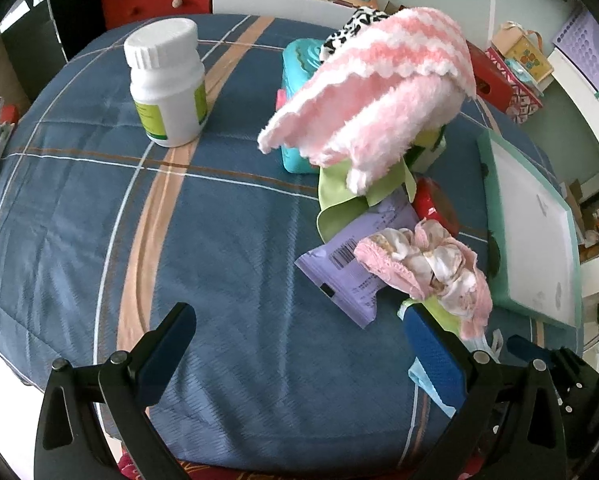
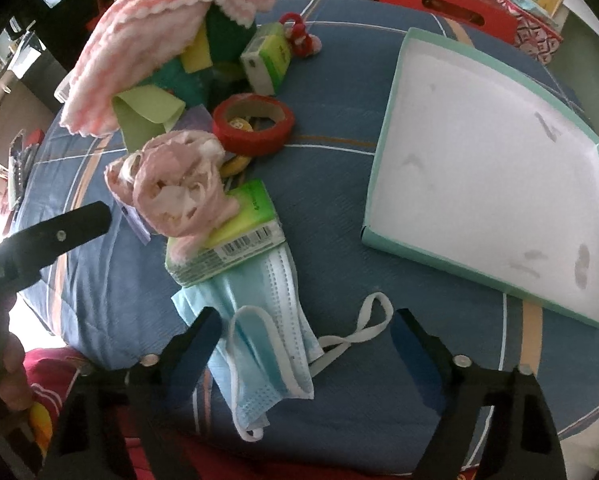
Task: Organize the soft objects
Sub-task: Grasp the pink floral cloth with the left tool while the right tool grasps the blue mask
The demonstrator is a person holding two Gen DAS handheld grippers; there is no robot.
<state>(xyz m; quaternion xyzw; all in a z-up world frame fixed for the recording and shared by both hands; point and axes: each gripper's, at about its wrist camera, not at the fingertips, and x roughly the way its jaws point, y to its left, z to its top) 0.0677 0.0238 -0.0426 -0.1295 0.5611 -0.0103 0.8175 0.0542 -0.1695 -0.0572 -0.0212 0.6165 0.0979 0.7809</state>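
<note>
My left claw (image 1: 299, 344) hung wide open over the blue plaid quilt (image 1: 219, 240), gripping nothing. My right claw (image 2: 305, 346) stood open too, its fingers straddling the blue face mask (image 2: 267, 320) without pressing it. The pink scrunchie (image 2: 175, 192) lay on a green tissue pack (image 2: 239, 236), beside the white tray (image 2: 491, 184)
</note>
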